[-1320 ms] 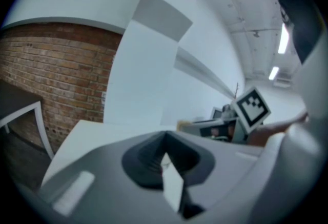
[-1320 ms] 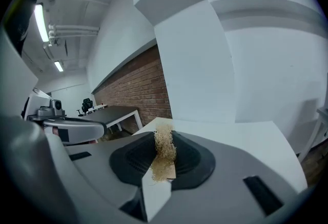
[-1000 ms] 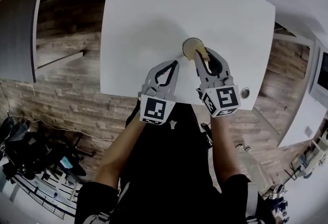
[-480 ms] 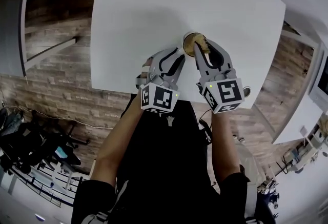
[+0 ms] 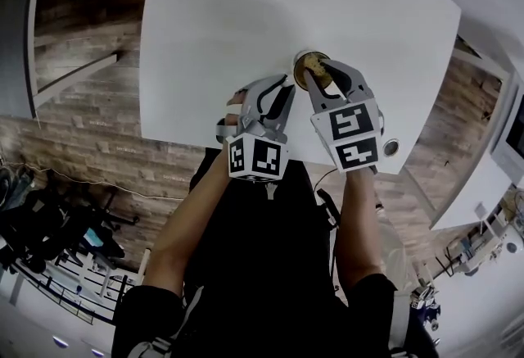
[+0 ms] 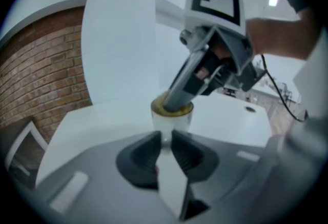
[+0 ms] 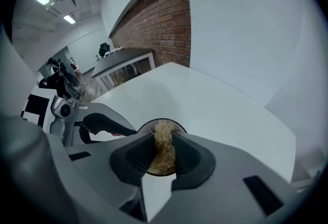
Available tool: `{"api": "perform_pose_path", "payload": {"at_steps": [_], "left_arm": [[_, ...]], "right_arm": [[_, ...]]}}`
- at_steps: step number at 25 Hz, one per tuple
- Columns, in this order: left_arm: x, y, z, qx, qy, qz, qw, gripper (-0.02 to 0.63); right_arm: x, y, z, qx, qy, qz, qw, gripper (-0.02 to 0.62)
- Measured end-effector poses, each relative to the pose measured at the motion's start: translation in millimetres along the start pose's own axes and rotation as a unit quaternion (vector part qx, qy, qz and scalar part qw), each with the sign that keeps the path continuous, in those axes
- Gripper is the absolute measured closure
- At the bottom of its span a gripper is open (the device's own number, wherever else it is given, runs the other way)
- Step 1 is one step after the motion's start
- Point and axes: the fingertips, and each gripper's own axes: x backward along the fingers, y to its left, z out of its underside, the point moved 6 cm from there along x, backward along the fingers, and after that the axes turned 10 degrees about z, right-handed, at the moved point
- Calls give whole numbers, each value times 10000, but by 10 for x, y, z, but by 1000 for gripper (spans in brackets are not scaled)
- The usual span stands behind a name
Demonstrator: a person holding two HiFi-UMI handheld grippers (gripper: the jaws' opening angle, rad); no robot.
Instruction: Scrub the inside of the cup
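Left gripper (image 5: pixel 281 91) is now lower and right up at the cup (image 6: pixel 172 121), no longer short of it with jaws together. Its jaws have just been closing after springing wide, and a white bit of the cup's side is between them. Right gripper (image 5: pixel 316 72) tips steeper, so its cube now shows two marker faces. The scrubber (image 7: pixel 164 147) sits deeper in the cup.

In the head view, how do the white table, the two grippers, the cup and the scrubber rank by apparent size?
1. white table
2. left gripper and right gripper: they look alike, so I do not rank them
3. cup, partly hidden by the right gripper
4. scrubber: only a tuft shows
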Motion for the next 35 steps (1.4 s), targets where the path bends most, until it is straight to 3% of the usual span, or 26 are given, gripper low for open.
{"api": "perform_pose_path", "payload": {"at_steps": [7,10,13,17,21,24,31,35], "left_arm": [[-15,-36,-39,64,52,-53,10000,538],[-13,-40,-40,91,67,-71,9999,540],[-7,-42,-44,141,84,-72,9998,540],[-12,-44,-46,197,83,-62,9998,538],[-8,-37,-46,253,85,-44,9996,538],[-15,-45,-48,257,96,-7,9996,537],[2,-37,-51,245,140,-36,9996,537],[-6,-37,-54,272,137,-48,9995,538]], "right_arm": [[-178,116,-72,1025,955,-19,9901,525],[-197,142,-63,1263,1041,37,9865,526],[-61,135,-98,1393,818,41,9869,526],[228,89,-196,1305,120,152,9913,526],[248,18,-97,779,-206,96,9967,526],[155,-10,-1,548,-173,39,9983,526],[-82,108,2,989,250,122,9947,526],[-1,97,1,964,304,173,9947,525]]}}
